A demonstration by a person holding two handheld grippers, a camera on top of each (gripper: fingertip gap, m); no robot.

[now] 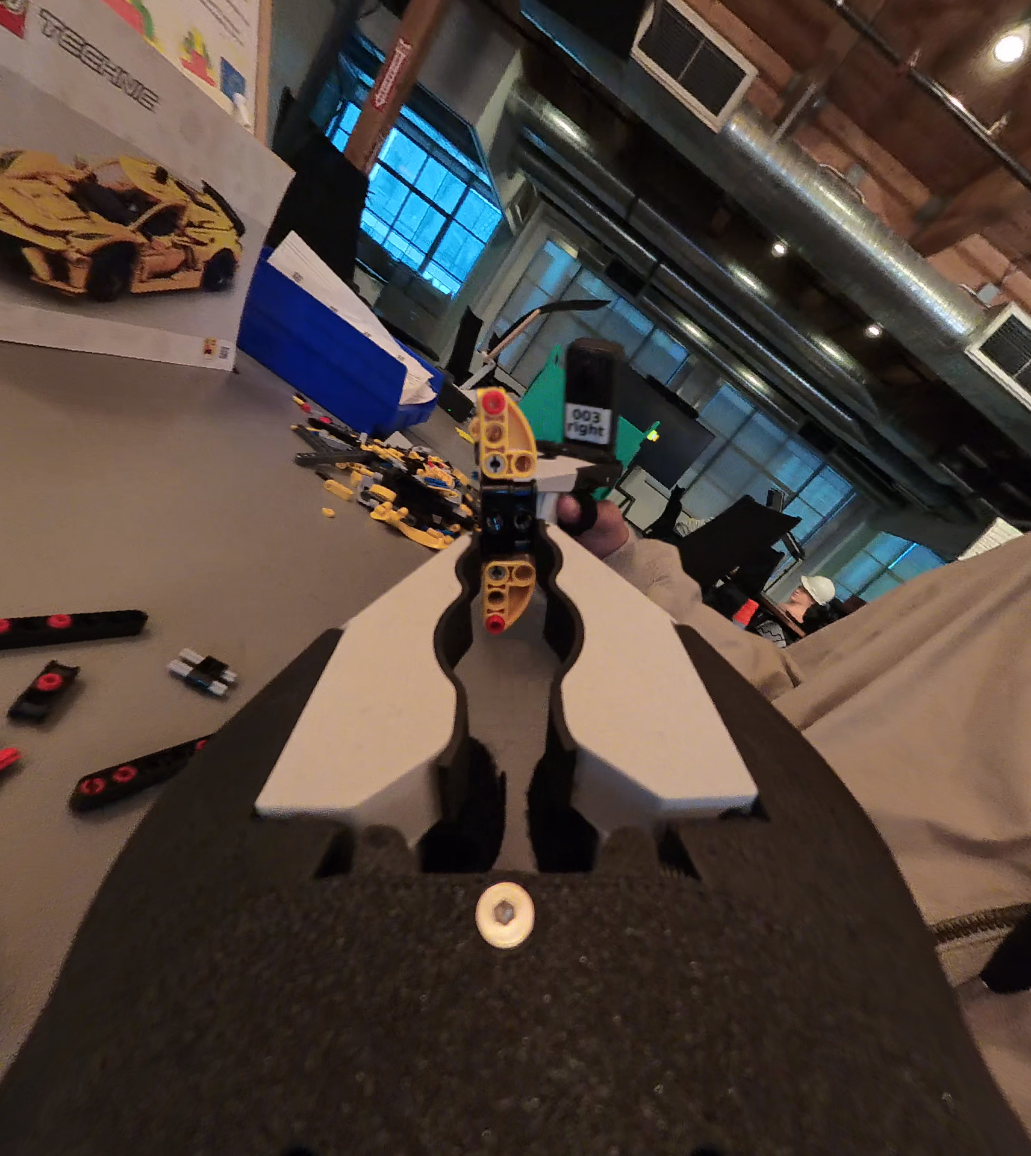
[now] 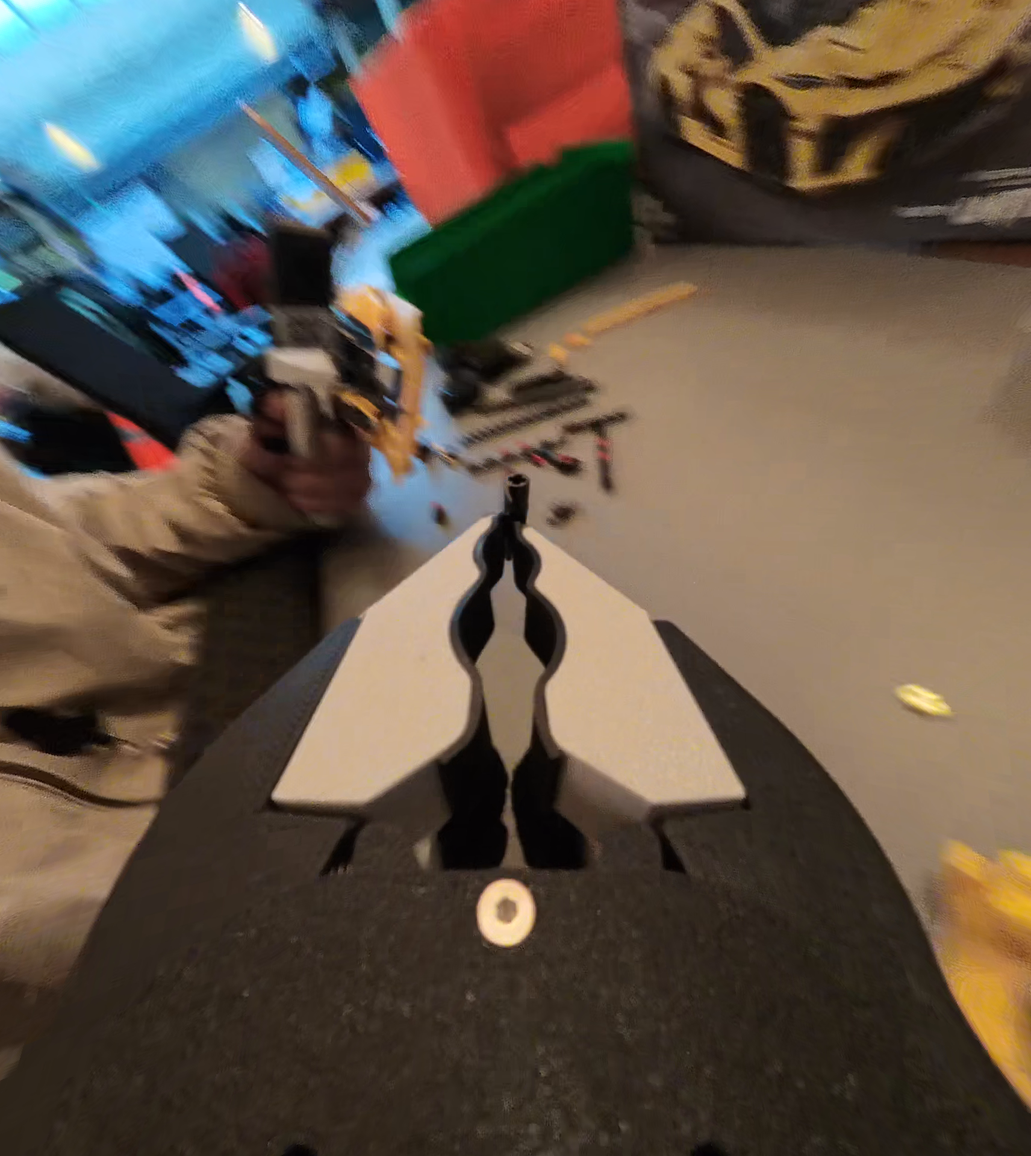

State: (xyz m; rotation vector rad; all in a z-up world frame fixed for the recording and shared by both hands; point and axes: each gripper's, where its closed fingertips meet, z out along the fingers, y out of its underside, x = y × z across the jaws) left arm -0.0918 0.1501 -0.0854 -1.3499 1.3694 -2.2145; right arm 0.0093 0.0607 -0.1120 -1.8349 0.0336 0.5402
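Note:
My left gripper (image 1: 505, 532) is shut on a small brick assembly (image 1: 503, 450), held up above the table. The assembly has a black middle block and a yellow curved panel with a red pin at each end. Behind it the other gripper (image 1: 588, 431), held in a hand, shows with a green plate and a white label. My right gripper (image 2: 510, 522) is shut on a small black pin (image 2: 514, 491) that sticks out past the fingertips. In the blurred right wrist view the left gripper with the yellow assembly (image 2: 388, 369) shows at upper left, held by a hand in a beige sleeve.
A pile of yellow and black bricks (image 1: 400, 485) lies on the grey table (image 1: 125, 500). Black beams with red pins (image 1: 37, 628) lie at left. A blue bin (image 1: 319, 356), a set box with a yellow car picture (image 1: 94, 219), and a green bin (image 2: 519, 250) stand at the back. Left tips to right tips: about 15 cm.

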